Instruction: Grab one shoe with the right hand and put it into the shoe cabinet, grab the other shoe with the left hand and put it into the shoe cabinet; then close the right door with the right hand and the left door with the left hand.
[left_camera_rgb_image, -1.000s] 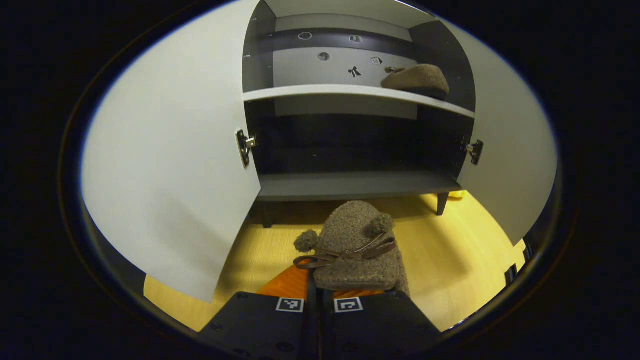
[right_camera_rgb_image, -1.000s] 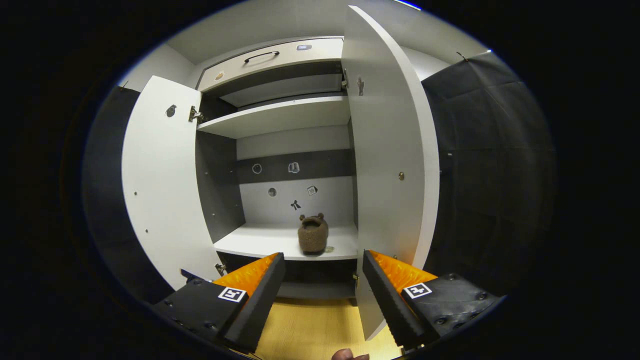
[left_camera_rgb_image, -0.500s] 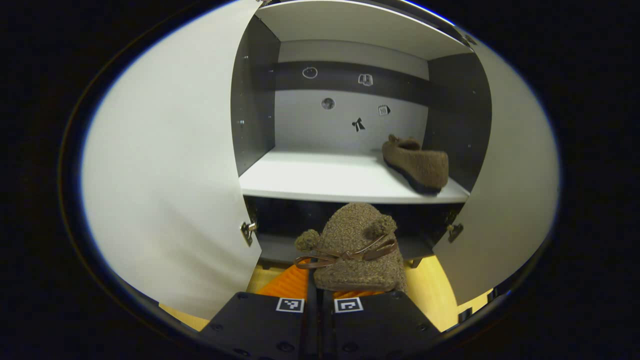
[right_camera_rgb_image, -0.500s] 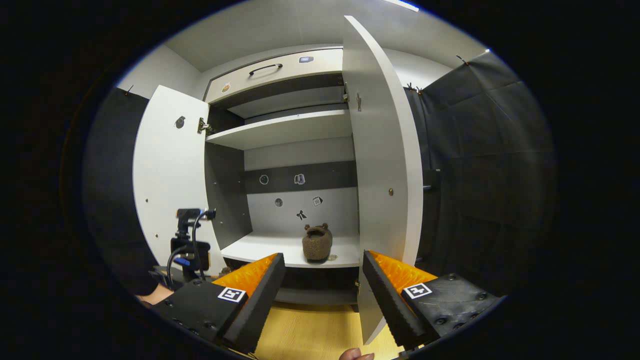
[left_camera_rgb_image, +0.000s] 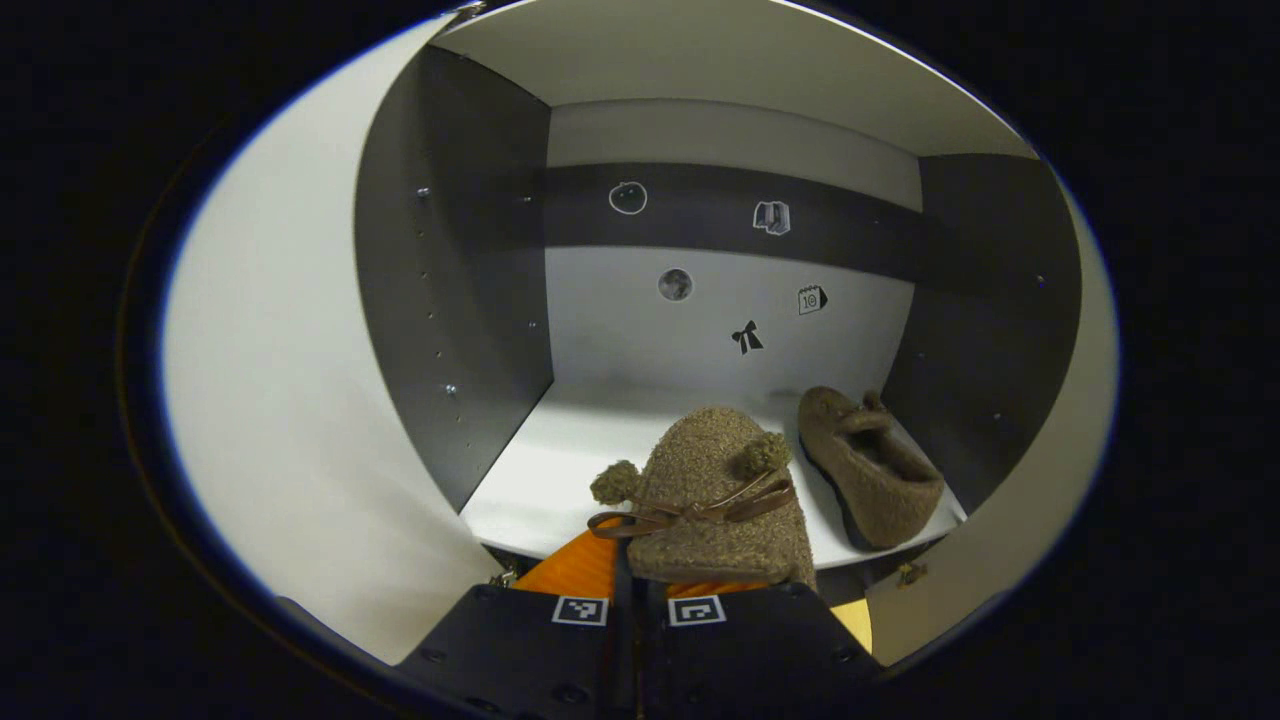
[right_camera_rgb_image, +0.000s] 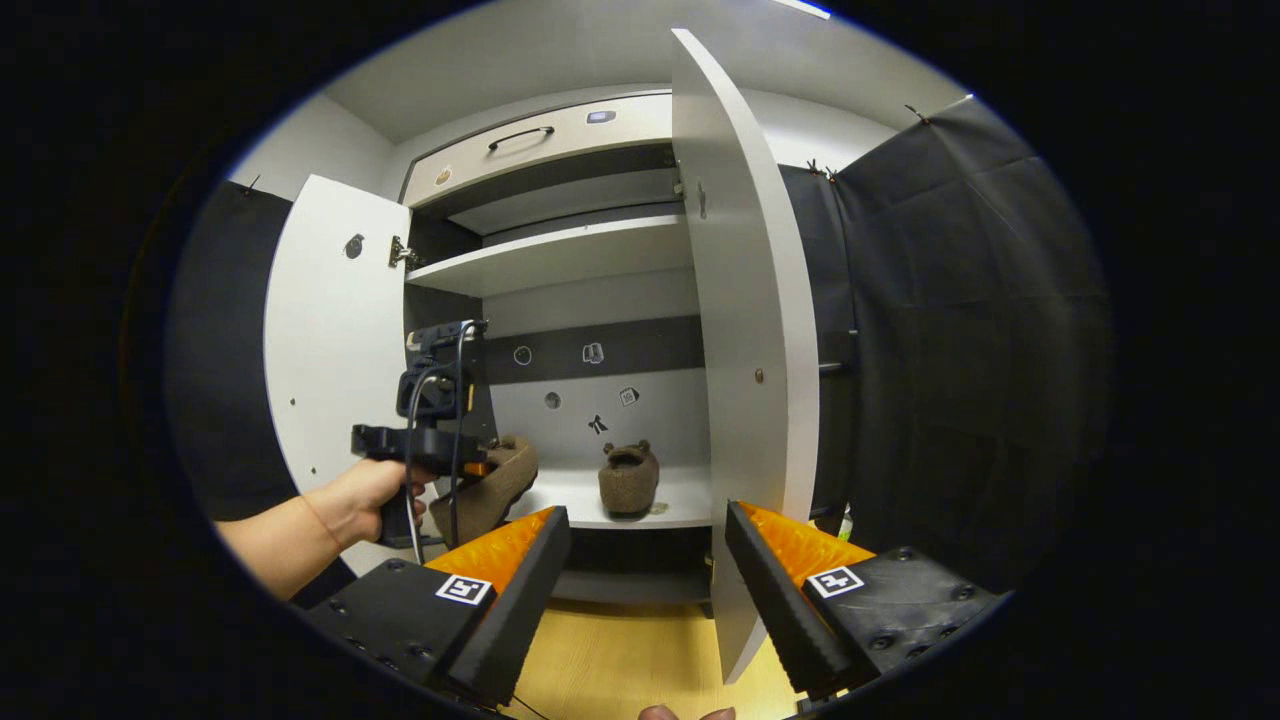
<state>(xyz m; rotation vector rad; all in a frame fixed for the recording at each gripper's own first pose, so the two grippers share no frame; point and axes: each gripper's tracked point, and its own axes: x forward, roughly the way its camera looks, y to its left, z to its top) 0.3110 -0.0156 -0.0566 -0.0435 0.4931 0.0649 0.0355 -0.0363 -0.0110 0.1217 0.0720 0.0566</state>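
Left gripper (left_camera_rgb_image: 640, 590) clamped on the heel of a fuzzy brown slipper (left_camera_rgb_image: 715, 495), fingers drawn nearly together with the slipper pinched between them; toe pointing forward into the shoe cabinet (left_camera_rgb_image: 450, 300), hanging just over the front edge of the white middle shelf (left_camera_rgb_image: 560, 460). Two pompoms and a brown ribbon bow sitting on top of this held slipper. Seen also from the right gripper view: left gripper (right_camera_rgb_image: 470, 465), gripped by a person's hand (right_camera_rgb_image: 365, 495), holding the same slipper (right_camera_rgb_image: 495, 485) at the left side of the shelf opening, cable trailing down from its camera mount.

Second slipper (left_camera_rgb_image: 870, 465) already lying on that shelf, toward the right, near the dark right side wall, opening facing up and toward the camera; in the right gripper view, upright-looking at mid-shelf (right_camera_rgb_image: 628, 478). Well apart from the held one, not touching.

Right gripper (right_camera_rgb_image: 648, 580) spread wide, holding nothing, hanging back outside the cabinet above the yellow wooden floor (right_camera_rgb_image: 620, 660). Both doors standing open: left door (right_camera_rgb_image: 330, 360) swung out to the left, right door (right_camera_rgb_image: 750, 350) edge-on just beyond the right finger. Small stickers (left_camera_rgb_image: 745, 337) dotted over the cabinet's back panel. Drawer front with a dark handle (right_camera_rgb_image: 520, 137) above the upper shelf
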